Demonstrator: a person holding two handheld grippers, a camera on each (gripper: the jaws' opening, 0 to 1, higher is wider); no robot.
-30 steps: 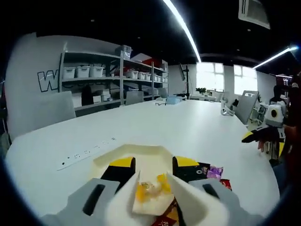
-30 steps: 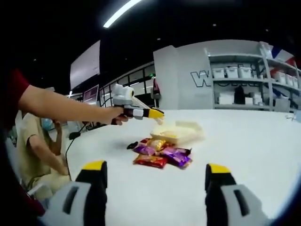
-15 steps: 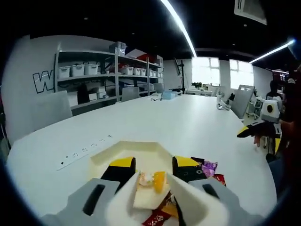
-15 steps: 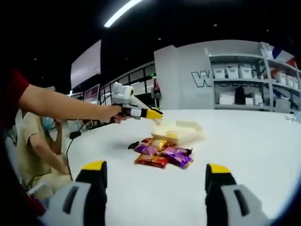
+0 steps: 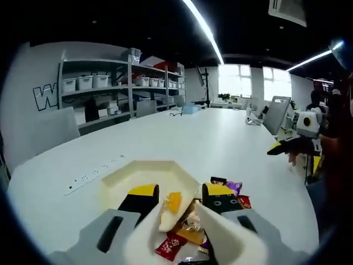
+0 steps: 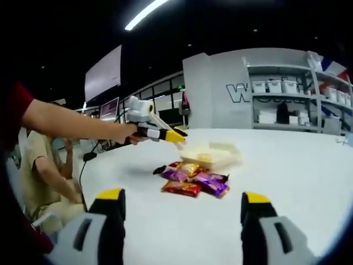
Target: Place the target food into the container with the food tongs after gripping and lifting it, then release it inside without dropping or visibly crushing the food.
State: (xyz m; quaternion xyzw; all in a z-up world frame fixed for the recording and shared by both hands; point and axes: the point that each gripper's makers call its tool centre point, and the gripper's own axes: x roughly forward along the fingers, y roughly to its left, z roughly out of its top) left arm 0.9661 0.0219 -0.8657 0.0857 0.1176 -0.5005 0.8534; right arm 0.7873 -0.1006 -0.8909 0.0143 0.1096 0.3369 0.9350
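Left gripper (image 5: 179, 221) has the white tongs (image 5: 220, 237) strapped to its fingers, blades spread with a clear gap; nothing looks pinched between them, though the tips sit below the frame edge so a light hold can't be ruled out. Just past the blades: an orange-yellow wrapped sweet (image 5: 172, 202) lying at the near edge of the cream container (image 5: 143, 174), either on the rim or just inside, can't tell which. Beside the container, on the worktop (image 5: 220, 143), a loose pile of snack packets (image 5: 190, 234), red, gold and purple. Right gripper (image 6: 182, 232) idles low over the worktop, fingers spread wide, holding nothing; from it the left gripper shows hovering over the container with the packets in front. Farther back: shelving with bins (image 5: 94, 88) against the wall, a seated person (image 6: 47, 176) off to the side. Judgement: release step is probably done or nearly so. Risks: if the sweet is perched on the rim, pulling the tongs away could clip it and knock it onto the worktop; blades dragging low on retreat could snag the container edge or sweep the packet pile.
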